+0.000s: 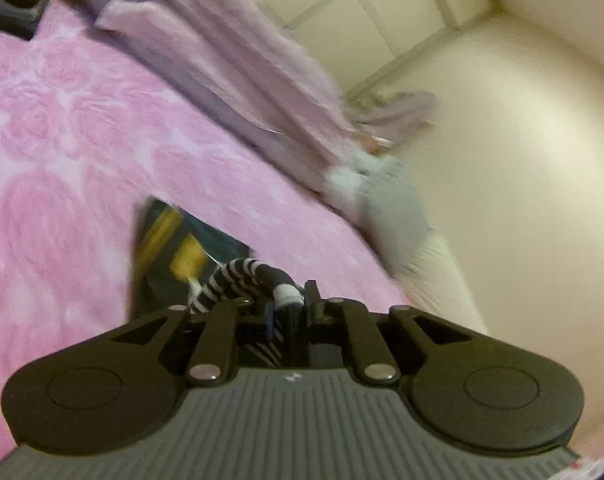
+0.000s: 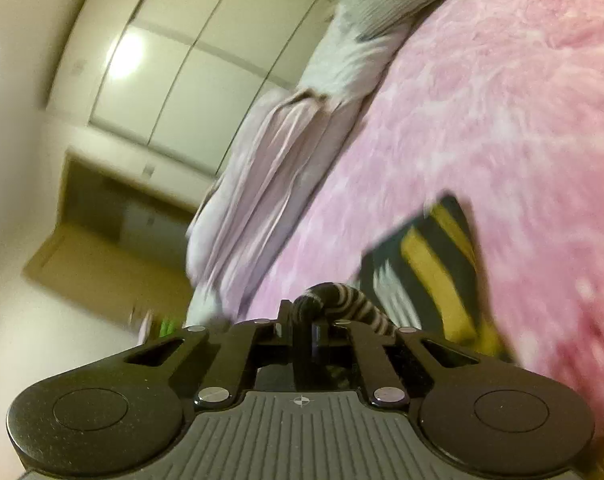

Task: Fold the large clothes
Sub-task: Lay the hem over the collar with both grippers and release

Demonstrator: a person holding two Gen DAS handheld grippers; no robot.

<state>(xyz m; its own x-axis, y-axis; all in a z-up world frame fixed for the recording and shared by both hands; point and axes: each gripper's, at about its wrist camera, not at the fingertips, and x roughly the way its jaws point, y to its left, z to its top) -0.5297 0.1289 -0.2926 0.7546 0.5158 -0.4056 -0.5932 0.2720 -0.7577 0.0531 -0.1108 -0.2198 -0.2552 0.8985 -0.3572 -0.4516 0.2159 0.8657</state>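
Both clamped on the black-and-white striped knit garment (image 1: 237,280): left gripper (image 1: 289,312) fingers and right gripper (image 2: 302,320) fingers pinch its bunched edge above the fluffy pink bed blanket (image 1: 81,140). Best kept level, taut, lowered evenly toward the bed's near edge.

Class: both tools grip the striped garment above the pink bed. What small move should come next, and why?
Probably lower both tools together to lay the striped garment flat on the pink blanket. The left tool and right tool are each clamped on bunched striped fabric, and the rest hangs loose, unfolded.
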